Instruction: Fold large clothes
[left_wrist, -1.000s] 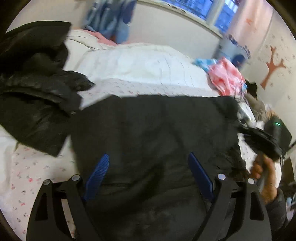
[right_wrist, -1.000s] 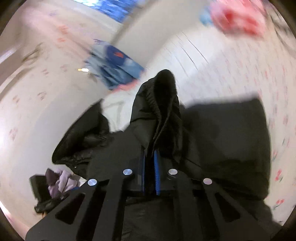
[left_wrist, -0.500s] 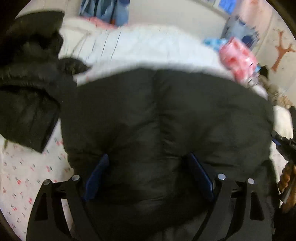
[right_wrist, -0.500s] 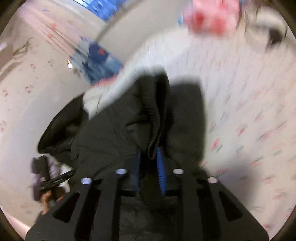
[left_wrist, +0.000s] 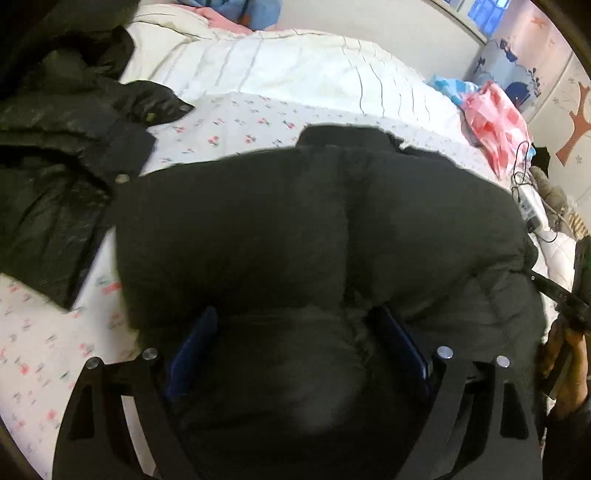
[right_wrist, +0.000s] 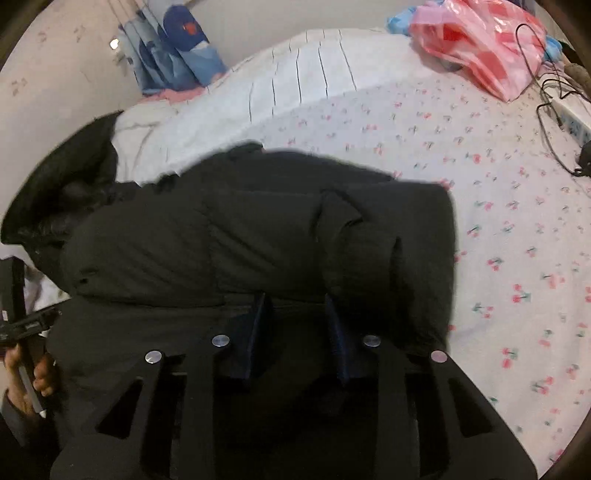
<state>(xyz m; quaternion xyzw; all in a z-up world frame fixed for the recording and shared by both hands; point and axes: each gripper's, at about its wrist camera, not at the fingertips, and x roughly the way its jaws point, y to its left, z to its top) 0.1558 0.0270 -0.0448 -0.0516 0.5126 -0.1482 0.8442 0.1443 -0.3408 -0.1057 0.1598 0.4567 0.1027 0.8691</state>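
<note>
A black padded jacket (left_wrist: 314, 229) lies folded over on the flowered bed sheet (left_wrist: 229, 122); it also shows in the right wrist view (right_wrist: 258, 229). My left gripper (left_wrist: 295, 325) is open, its blue pads wide apart over the jacket's near edge. My right gripper (right_wrist: 295, 306) is partly open over the jacket's near fold, its blue pads apart with no cloth pinched between them. The right gripper's body shows at the right edge of the left wrist view (left_wrist: 576, 280).
A second black coat (left_wrist: 55, 147) lies heaped at the left. A white striped quilt (left_wrist: 295, 66) is behind. A pink checked bag (right_wrist: 480, 40), cables and a power strip (right_wrist: 554, 103) lie at the far right. Blue bedding (right_wrist: 173, 48) stands by the wall.
The right gripper carried the jacket's raised part over and down onto the rest, then let go and opened. The jacket now lies folded. The left gripper stayed open.
</note>
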